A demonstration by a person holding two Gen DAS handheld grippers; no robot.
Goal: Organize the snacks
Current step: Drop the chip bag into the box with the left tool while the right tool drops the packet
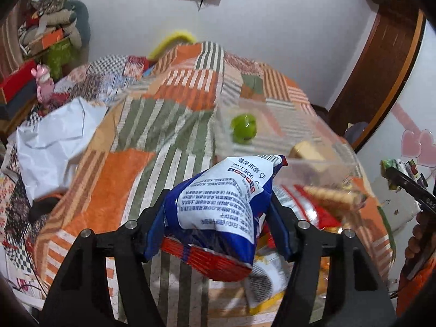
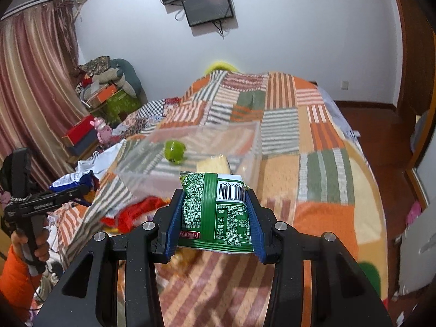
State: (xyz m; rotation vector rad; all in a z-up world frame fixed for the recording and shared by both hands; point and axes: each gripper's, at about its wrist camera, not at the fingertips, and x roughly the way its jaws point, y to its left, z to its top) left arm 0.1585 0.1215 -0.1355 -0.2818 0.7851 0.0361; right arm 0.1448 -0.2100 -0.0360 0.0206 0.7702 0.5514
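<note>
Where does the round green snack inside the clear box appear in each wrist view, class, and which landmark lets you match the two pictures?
Left wrist view: the green snack lies right of centre, inside the clear box, beyond the blue bag.
Right wrist view: it lies left of centre, in the same box, beyond the green packet.
Shared landmark: the yellow block beside it.

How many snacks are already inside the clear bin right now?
2: a green round snack toward the left of the clear bin, and a pale yellow packet at its near wall. The held packets may hide others.
</note>
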